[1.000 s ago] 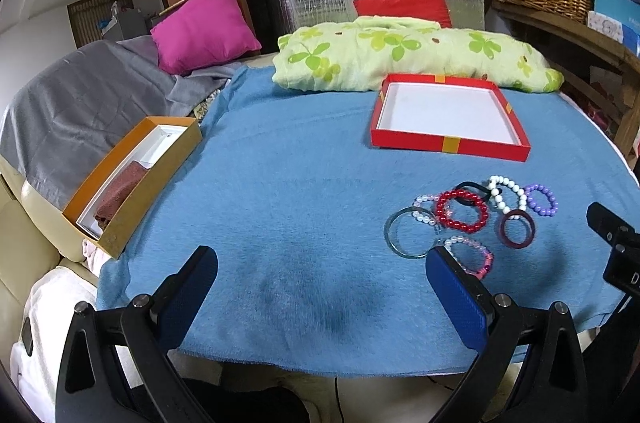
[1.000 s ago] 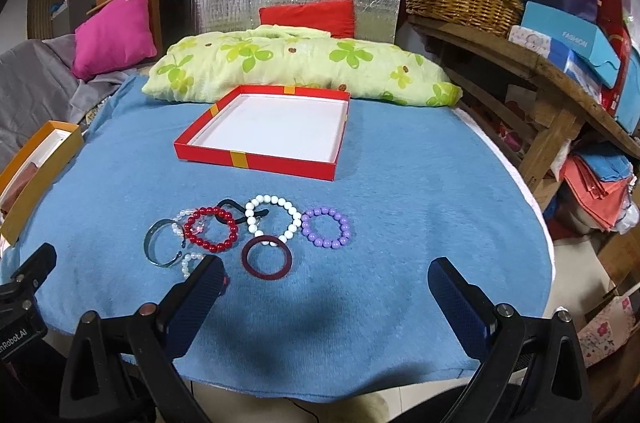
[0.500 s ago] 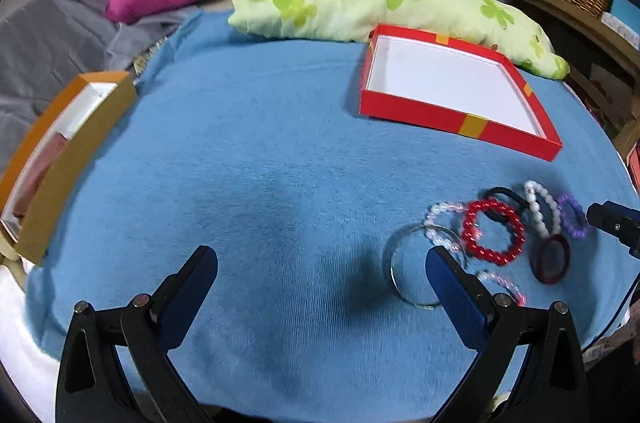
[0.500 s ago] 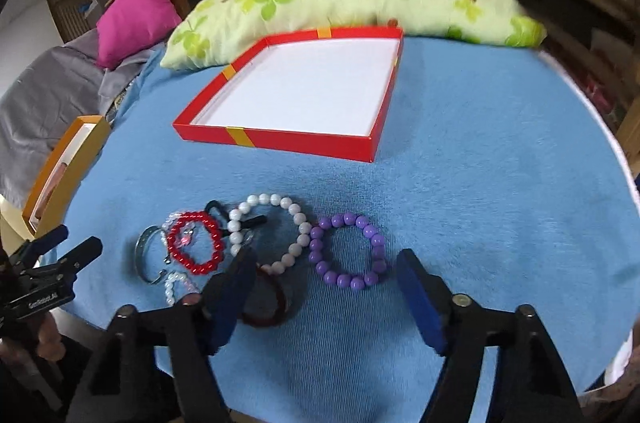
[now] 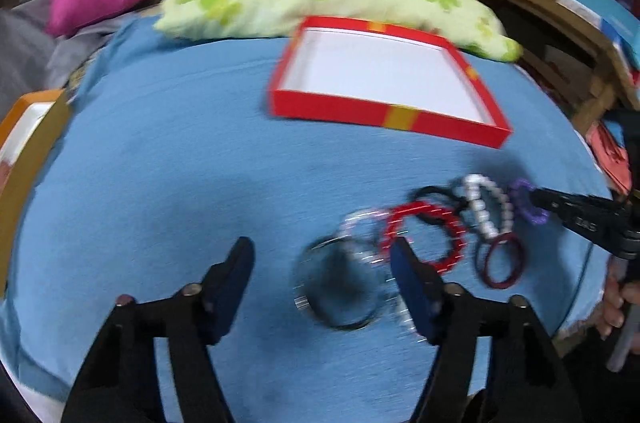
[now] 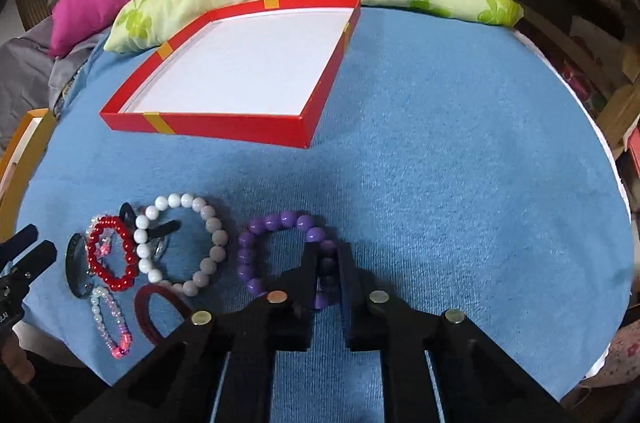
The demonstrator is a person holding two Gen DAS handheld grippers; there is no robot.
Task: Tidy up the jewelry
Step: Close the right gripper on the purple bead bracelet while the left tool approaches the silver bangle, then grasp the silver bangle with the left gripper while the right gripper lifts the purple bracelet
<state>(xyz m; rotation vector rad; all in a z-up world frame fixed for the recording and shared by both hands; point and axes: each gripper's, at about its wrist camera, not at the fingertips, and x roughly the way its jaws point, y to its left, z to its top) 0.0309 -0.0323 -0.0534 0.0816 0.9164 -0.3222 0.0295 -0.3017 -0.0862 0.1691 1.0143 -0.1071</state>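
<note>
The right gripper (image 6: 329,255) has just been closing and is now clamped on the near right arc of the purple bead bracelet (image 6: 256,243), with the beads caught between its pads. The bracelet lies flat on the blue cloth (image 6: 460,183), at the right end of the jewelry cluster. Gripping a single arc rather than spanning the whole loop suits a flexible beaded ring, which would probably hang from that point when lifted.

The left gripper (image 5: 322,275) has also just been closing and stands partly open. The silver bangle (image 5: 340,287) lies on the cloth between its fingers, but the pads do not press on it; this view is motion-blurred, so contact cannot be confirmed.

Between the two grippers lie the red bead bracelet (image 6: 112,255), the white bead bracelet (image 6: 180,239), a dark red ring bangle (image 6: 154,315) and a small pink-and-clear bead bracelet (image 6: 110,319), some overlapping.

The red box lid (image 6: 224,127) sits open and empty on the far side of the cloth, just beyond the cluster. It is judged to be the destination, and no piece has been transferred yet.
</note>
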